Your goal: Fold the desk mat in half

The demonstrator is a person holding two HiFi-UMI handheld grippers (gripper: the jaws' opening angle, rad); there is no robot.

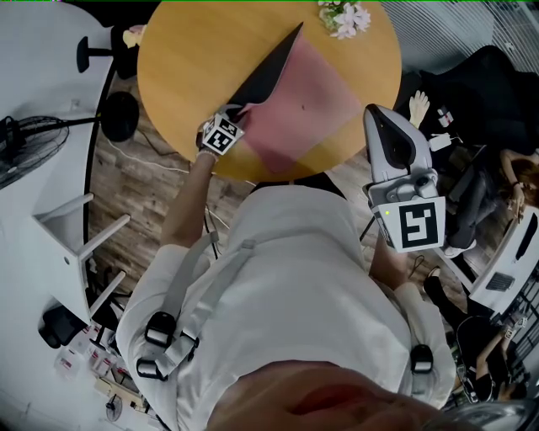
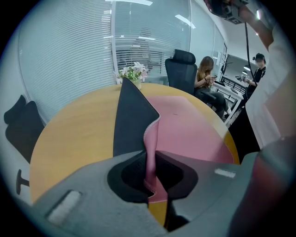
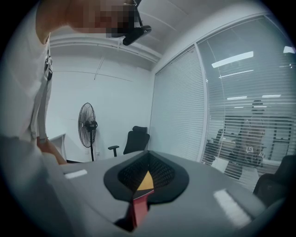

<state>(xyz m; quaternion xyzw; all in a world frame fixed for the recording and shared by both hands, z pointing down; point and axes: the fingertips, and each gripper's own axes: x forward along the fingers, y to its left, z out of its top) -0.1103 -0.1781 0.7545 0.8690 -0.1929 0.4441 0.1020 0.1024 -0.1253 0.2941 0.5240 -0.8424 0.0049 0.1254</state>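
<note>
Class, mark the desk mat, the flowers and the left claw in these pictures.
desk mat [image 1: 312, 101], head view, on its flat pink face.
flowers [image 1: 344, 17], head view, on the blossoms.
left claw [image 2: 150, 172], left gripper view, midway between its fingertips, shut on the mat's edge.

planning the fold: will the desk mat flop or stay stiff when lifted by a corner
Probably flexible: the desk mat bends up from the table where the left gripper pinches its corner. Likely light: one pinch raises the flap.

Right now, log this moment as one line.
phase: fold started | left claw: shut on desk mat edge, lifted, black underside showing | right claw: shut, empty, off the mat | table: round, wooden
</note>
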